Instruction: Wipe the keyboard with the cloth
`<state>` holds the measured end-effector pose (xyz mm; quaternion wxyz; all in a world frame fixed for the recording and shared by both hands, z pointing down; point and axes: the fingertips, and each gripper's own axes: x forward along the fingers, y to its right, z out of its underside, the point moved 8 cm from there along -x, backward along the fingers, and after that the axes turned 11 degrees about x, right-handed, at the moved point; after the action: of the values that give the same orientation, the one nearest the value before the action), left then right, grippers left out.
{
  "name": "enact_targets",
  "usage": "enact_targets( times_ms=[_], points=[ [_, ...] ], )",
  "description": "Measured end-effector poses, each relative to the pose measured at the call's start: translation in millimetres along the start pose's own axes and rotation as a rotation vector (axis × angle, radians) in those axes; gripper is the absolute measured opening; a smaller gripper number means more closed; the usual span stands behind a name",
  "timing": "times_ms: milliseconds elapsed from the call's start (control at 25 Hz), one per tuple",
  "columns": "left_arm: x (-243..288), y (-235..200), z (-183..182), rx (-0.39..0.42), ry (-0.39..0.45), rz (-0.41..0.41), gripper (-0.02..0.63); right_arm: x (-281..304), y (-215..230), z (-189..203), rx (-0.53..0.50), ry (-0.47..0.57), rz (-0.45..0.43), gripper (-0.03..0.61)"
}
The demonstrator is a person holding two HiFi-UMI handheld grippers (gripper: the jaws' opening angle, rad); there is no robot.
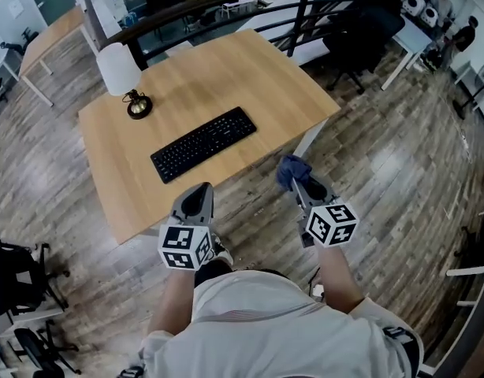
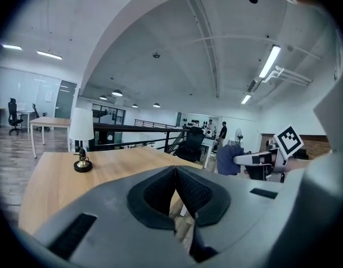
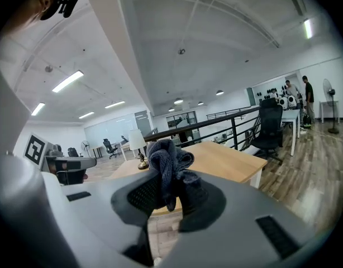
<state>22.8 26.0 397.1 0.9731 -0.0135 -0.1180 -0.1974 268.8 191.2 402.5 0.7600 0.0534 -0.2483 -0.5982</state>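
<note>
Right gripper [image 3: 169,190], jaws tight on a bunched blue cloth [image 3: 167,162]; wooden table [image 3: 222,159] beyond, white lamp [image 3: 137,140] atop

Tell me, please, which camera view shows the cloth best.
The right gripper view: the cloth fills the middle, pinched between the fingers. Head view and left gripper view show only a small blue bundle.

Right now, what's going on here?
A person stands at the front edge of a light wooden desk with tongs in each hand. The right tongs are shut on a bunched dark blue cloth. The left tongs are shut with nothing between them. Both are held near the desk's front edge, clear of the flat black keyboard, which lies on the desk. Wiping has not begun.
</note>
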Motion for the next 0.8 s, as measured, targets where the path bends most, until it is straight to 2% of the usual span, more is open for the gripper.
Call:
enact_targets(
  times_ms=[200,440,600,800],
  points=[
    [12,-78,-2,0.02,-0.031,-0.07,0.015,96,-34,-21,-0.006,-0.045,-0.067,0.123],
    [17,-163,13,-0.033,-0.048,-0.148,0.015,189,-79,-21,-0.043,-0.144,-0.125,0.123],
    [12,-200,26,-0.023,-0.063,-0.188,0.015,240,-109,-14,-0.079,-0.222,-0.177,0.123],
    [3,-226,49,-0.099,-0.098,-0.28,0.015,295,-140,5,-0.11,-0.332,-0.279,0.123]
  ],
)
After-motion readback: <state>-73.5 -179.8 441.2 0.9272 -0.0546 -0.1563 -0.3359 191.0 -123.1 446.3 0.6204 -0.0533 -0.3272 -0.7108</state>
